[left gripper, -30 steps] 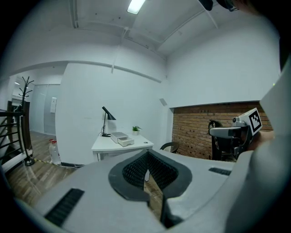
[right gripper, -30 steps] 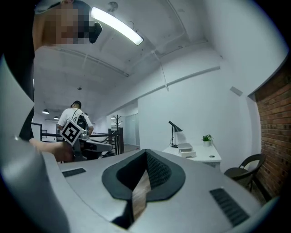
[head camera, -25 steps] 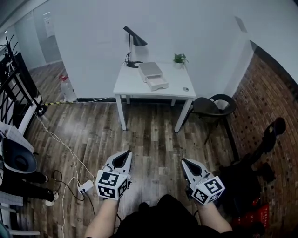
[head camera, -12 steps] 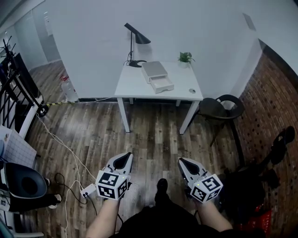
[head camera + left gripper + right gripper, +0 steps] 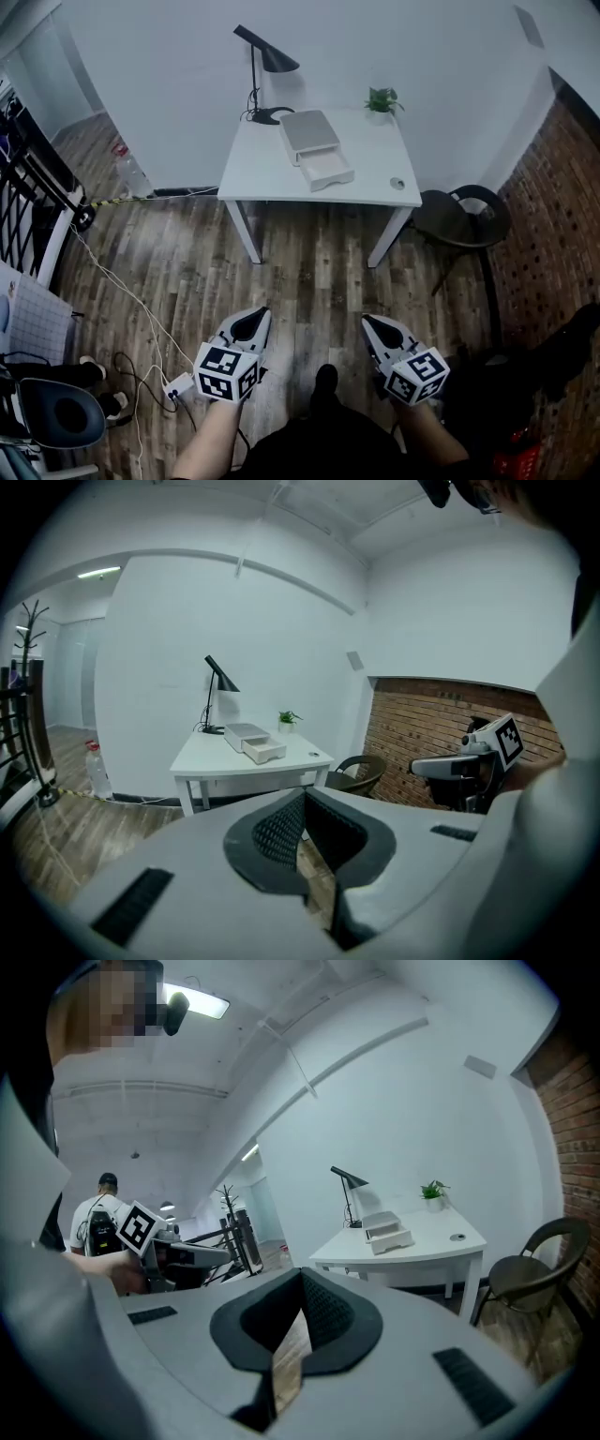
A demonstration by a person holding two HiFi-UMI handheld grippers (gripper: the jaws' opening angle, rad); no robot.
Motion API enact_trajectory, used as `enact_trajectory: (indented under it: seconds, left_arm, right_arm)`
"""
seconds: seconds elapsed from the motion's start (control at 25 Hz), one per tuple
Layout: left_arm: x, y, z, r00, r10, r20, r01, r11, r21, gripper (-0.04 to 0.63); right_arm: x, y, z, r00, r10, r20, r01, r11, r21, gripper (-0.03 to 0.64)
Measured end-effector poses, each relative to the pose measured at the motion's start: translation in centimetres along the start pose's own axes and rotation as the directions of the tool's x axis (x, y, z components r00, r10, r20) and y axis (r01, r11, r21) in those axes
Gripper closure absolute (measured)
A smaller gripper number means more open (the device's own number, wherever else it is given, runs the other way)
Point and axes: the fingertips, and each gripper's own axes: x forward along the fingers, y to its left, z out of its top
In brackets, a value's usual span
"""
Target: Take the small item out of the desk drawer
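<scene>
The small item doesn't show from here; it presumably lies in the open drawer (image 5: 327, 170) of the grey drawer unit (image 5: 309, 131) on the far white desk (image 5: 253, 169). You're on the approach, well apart from it. Your left gripper (image 5: 255, 317) and right gripper (image 5: 373, 323) both have their jaws together, empty. Next, close in and part one. A desk lamp (image 5: 265, 56) and potted plant (image 5: 382, 98) stand on the desk, and a chair (image 5: 464, 216) sits to its right on the wood floor (image 5: 309, 272).

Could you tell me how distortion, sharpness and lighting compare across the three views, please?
Head view: evenly lit, the desk sharp, room lines bowing toward the edges. Left gripper view: heavy fisheye with black corners; the left tool looms close and soft. Right gripper view: same fisheye, a ceiling light glaring at top left, the right tool soft too.
</scene>
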Motion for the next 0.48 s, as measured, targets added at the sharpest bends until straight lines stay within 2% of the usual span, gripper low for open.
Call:
enact_trajectory:
  seconds: [0.24, 0.48]
  left_arm:
    - [3.6, 2.8, 1.6, 0.997, 0.07, -0.029, -0.071, 0.997, -0.03, 0.588]
    - [6.5, 3.0, 2.6, 0.995, 0.094, -0.037, -0.095, 0.995, -0.023, 0.588]
  right_arm:
    - [4.0, -3.9, 2.1, 0.998, 0.058, -0.002, -0.058, 0.998, 0.027, 0.614]
    - [5.5, -7.5, 2.8, 0.997, 0.074, -0.006, -0.074, 0.997, 0.037, 0.614]
